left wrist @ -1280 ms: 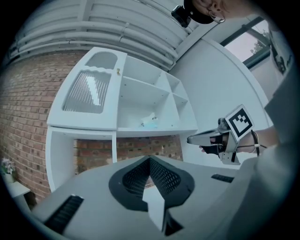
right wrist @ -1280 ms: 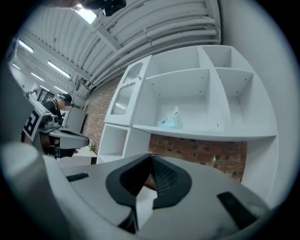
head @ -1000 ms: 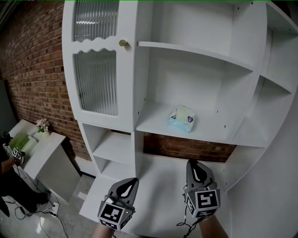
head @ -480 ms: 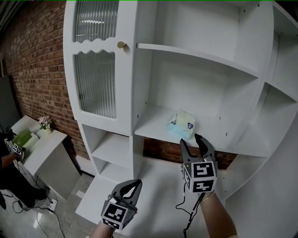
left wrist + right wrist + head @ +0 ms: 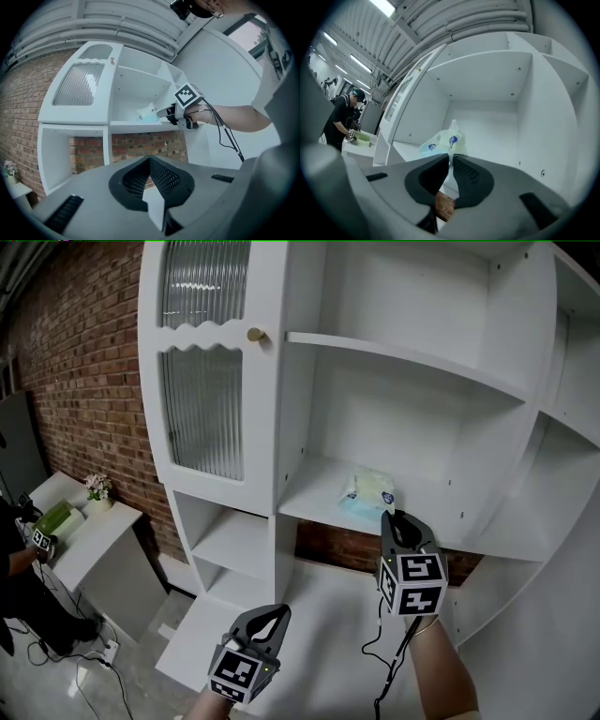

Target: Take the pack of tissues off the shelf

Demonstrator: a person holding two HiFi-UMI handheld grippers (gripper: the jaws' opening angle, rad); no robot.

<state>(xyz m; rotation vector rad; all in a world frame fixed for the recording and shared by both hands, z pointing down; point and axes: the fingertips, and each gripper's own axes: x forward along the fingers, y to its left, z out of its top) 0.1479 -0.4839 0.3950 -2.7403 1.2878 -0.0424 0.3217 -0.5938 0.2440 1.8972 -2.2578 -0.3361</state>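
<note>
reaching onto the shelf [image 5: 314,501], the right gripper [image 5: 401,517] is closing narrowly on the pack of tissues [image 5: 367,491] to pull it off. the left gripper [image 5: 270,615] idles below, jaws together.

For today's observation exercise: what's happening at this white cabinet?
A person holds a gripper in each hand. The right gripper is at the pack of tissues on the shelf, its jaws closing on the pack's near edge. The pack is not yet lifted. The left gripper hangs low, shut and empty.
</note>
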